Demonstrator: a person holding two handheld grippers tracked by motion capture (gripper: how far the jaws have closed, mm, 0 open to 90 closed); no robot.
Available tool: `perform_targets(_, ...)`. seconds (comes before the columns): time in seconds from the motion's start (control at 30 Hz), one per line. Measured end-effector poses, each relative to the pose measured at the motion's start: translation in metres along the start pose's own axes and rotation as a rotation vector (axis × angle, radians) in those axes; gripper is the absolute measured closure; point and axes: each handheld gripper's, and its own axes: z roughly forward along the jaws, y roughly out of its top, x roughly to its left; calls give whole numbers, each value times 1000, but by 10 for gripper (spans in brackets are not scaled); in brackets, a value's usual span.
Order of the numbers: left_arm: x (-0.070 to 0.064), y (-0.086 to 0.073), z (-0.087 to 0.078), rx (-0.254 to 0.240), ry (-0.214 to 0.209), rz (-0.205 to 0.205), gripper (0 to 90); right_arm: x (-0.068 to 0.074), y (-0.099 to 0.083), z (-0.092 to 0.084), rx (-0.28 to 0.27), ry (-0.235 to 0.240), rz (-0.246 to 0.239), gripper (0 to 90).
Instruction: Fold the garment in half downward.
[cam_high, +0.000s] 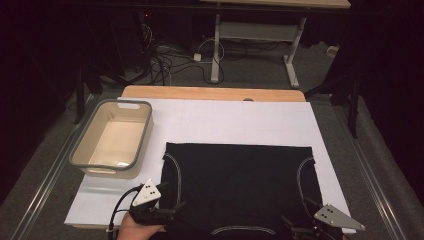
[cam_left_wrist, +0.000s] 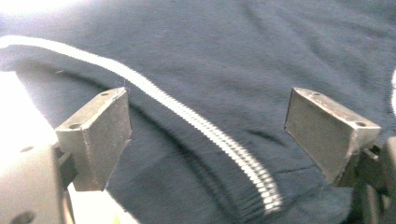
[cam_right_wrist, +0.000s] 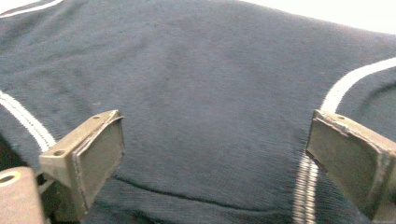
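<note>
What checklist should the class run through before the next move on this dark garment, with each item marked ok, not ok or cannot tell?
1. Dark garment lies flat on the white board: ok.
2. Left gripper stands open over the cloth at the white-trimmed edge, nothing pinched: ok.
3. Right gripper stands open, jaws apart above the cloth: ok.
4. Both grippers sit at the garment's near edge, one at each side: ok.
5. Basin at the left is empty, apart from the garment: ok.
6. Whether the near hem hangs over the board's edge: cannot tell.
</note>
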Motion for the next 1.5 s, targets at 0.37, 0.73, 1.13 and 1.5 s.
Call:
perform_targets(0.37, 17, -2, -3, 14, 45, -56, 0, -15, -6, -5, 2, -52, 35, 3)
perform_targets(0.73, 22, -2, -3, 16, 51, -61, 0, -22, -9, -8, -1, -81, 48, 2)
perform_targets(1.13, 36, 21, 15, 34, 65, -66, 0, -22, -8, -9, -2, -89, 44, 2)
perform_targets(1.5, 64, 46, 43, 42, 118, -108, 0, -21, -8, -10, -4, -91, 44, 2)
